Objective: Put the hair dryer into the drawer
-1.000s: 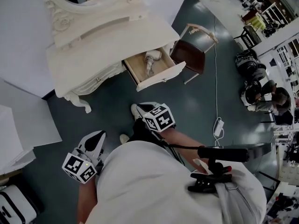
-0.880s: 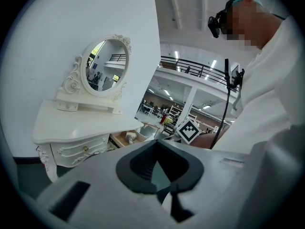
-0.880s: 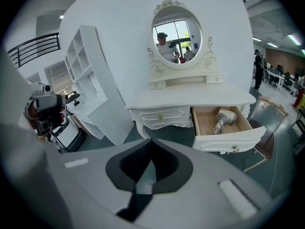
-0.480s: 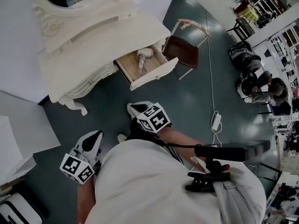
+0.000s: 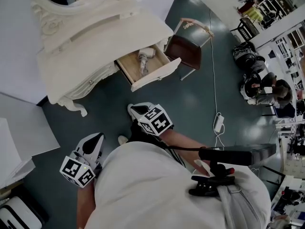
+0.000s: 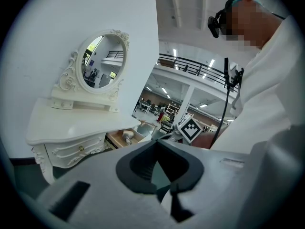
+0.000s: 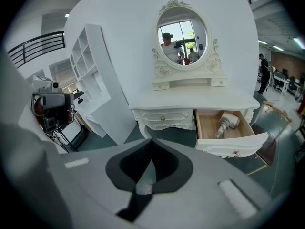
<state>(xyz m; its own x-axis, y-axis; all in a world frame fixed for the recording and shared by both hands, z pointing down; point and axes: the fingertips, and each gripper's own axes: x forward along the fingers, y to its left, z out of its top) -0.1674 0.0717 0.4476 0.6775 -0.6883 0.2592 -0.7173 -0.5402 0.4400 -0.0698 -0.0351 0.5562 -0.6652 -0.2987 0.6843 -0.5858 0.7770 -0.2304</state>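
Shifted a touch up and left in head view vs a sec ago: dressing table (image 5: 95,37) w/ its open drawer (image 5: 155,78). Barely any diff vs half a sec ago. Both grippers about where they were.

Count:
- 1 hair dryer (image 5: 144,57), pale, lying inside the open drawer, handle toward the drawer front.
- 1 drawer pulled out, at the table's right end as seen in right gripper view.
- 1 closed drawer (image 7: 162,119) w/ knob next to it.
- 1 oval mirror (image 7: 182,32).
- 1 chair (image 5: 188,51) just beside the open drawer.
- 2 grippers, each w/ 1 marker cube.

Left gripper (image 5: 96,140): fingers closed, tips meeting, nothing between. Right gripper (image 5: 133,110): same deal, pinched together, empty. Both well apart from the drawer, held low by the person's white top.

View diffs:
- Head view only: white cord + power block (image 5: 218,124) on the floor, seated ppl (image 5: 255,87) far right, black rig (image 5: 217,168) on the chest.
- Right gripper view only: whole mirror w/ a person reflected, white shelf unit (image 7: 93,70), camera on a stand (image 7: 50,101) at left.
- Left gripper view only: right gripper's cube (image 6: 190,129) from the side, balcony railing (image 6: 200,68) up top, person's torso filling the right.
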